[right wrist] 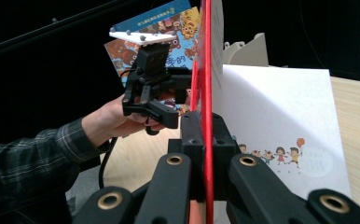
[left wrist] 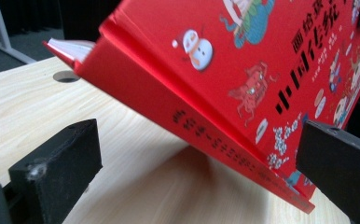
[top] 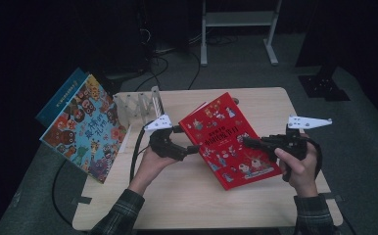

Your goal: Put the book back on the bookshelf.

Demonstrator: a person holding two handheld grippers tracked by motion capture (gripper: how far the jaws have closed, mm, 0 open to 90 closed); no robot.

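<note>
Red picture book (top: 228, 142) sits tilted above the wooden surface (top: 177, 196), its spine edge lower and its front cover facing up toward the high view. The right tool (top: 249, 142) is clamped on the cover's outer edge; in the right gripper view its jaws press flat on either side of the thin red board (right wrist: 208, 93), with the white inner pages fanning away to the right. That pinch probably serves to lift the book and keep it from sliding. The left tool (top: 193, 148) stands with its jaws apart, straddling the spine side without pressing, likely ready to steady or take it. Beyond, a second, blue picture book (top: 86, 129) leans against a pale rack (top: 135, 105) at the surface's far left corner, perhaps the intended destination.
</note>
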